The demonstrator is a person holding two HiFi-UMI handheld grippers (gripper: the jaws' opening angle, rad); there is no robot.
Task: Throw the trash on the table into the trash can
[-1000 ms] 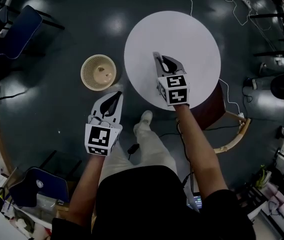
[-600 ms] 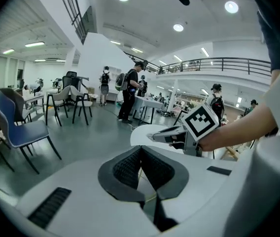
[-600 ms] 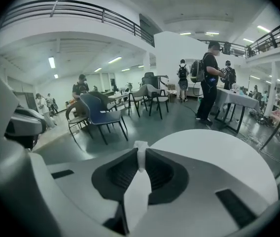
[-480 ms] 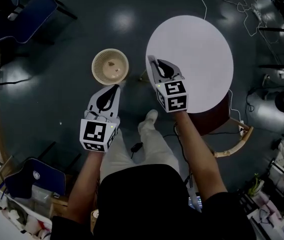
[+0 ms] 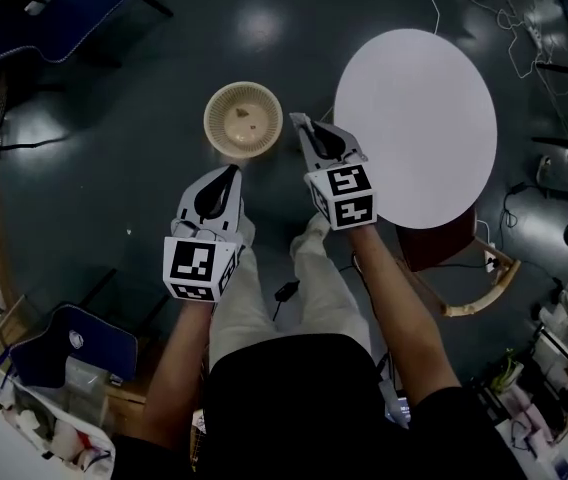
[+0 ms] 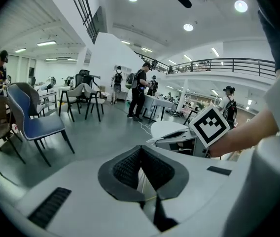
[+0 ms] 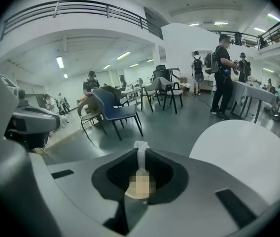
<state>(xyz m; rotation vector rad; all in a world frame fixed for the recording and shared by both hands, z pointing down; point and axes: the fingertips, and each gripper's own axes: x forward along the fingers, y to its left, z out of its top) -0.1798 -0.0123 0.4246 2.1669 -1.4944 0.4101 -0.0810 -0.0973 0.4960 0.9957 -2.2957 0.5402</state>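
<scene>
At upper centre, my right gripper [image 5: 302, 128] has carried its pinched scrap [image 7: 141, 154] from table [image 5: 414, 128] to beside the bin [image 5: 211, 118]. My left gripper [image 5: 229, 174] is closed, empty. Drop looks next.

Operator: black short-sleeved top [image 5: 294, 398], pale beige trousers [image 5: 264, 303], light shoes [image 5: 314, 230].
Left claw [image 5: 230, 173] and right claw [image 5: 298, 121]: white moulded shells tapering to a point, black textured pads [image 6: 127, 169] inside.
Each carries a white cube [image 5: 199, 268] with black square markers.
</scene>
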